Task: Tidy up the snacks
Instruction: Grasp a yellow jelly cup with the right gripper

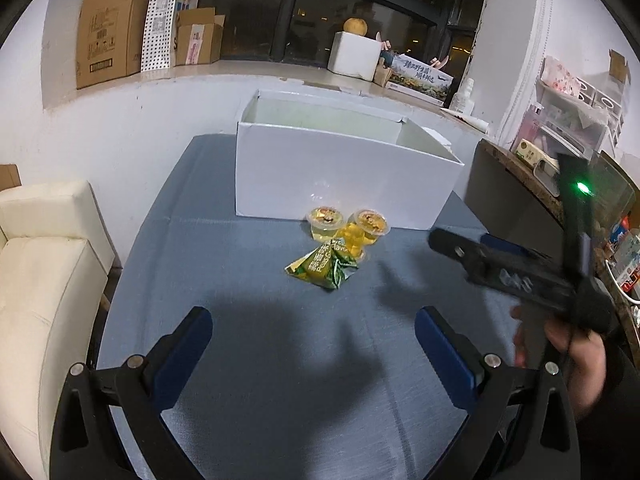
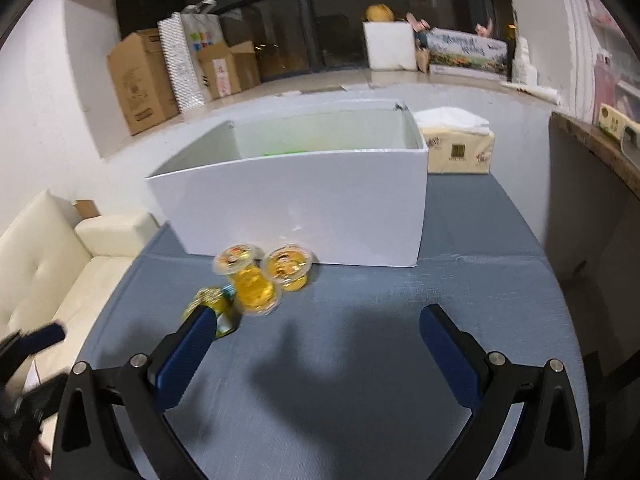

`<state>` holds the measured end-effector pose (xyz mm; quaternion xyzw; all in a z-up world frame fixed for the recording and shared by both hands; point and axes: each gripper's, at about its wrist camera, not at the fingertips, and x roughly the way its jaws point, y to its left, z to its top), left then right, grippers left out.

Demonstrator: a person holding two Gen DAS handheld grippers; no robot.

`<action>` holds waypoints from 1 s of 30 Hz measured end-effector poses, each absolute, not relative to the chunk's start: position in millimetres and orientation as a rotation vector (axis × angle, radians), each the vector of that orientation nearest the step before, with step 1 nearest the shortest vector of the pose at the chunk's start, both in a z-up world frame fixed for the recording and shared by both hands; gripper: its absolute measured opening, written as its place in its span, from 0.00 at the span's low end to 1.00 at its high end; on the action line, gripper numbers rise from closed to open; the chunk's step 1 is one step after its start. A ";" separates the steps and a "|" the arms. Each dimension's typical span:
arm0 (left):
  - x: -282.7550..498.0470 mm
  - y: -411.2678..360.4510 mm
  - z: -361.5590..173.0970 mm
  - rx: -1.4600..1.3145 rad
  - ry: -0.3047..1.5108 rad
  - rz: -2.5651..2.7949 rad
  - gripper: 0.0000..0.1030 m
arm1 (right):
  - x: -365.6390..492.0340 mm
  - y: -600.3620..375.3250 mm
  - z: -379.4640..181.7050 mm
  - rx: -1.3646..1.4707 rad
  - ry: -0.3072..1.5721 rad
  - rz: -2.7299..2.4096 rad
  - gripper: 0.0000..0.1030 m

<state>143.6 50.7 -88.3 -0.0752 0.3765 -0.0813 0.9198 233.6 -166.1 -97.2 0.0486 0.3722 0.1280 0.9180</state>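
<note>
Jelly cups (image 1: 347, 227) and a green packet (image 1: 322, 267) lie before the white box (image 1: 340, 176); both grippers' jaws gape empty.

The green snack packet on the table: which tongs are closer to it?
Right, as far as I can judge. The right tongs have a fingertip beside the green snack packet; the left tongs are back from it, both open.

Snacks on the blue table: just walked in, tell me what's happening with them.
A person holds a gripper in each hand; both the left gripper and right gripper hover open and empty over the blue tablecloth. Nothing is grasped yet. Three jelly cups and a green snack packet lie clustered just in front of the open white box. Whether anything is in the box already cannot be told.
</note>
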 end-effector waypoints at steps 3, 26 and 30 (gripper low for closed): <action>145.7 55.0 -94.2 -0.162 0.786 -0.161 1.00 | 256.1 -159.0 -104.9 0.131 0.806 0.250 1.00; 160.5 74.8 -117.7 -0.192 0.828 -0.162 1.00 | 310.5 -118.8 -141.4 0.193 0.904 0.230 0.67; 159.1 74.9 -117.5 -0.194 0.824 -0.162 1.00 | 309.5 -125.2 -147.3 0.288 0.918 0.288 0.53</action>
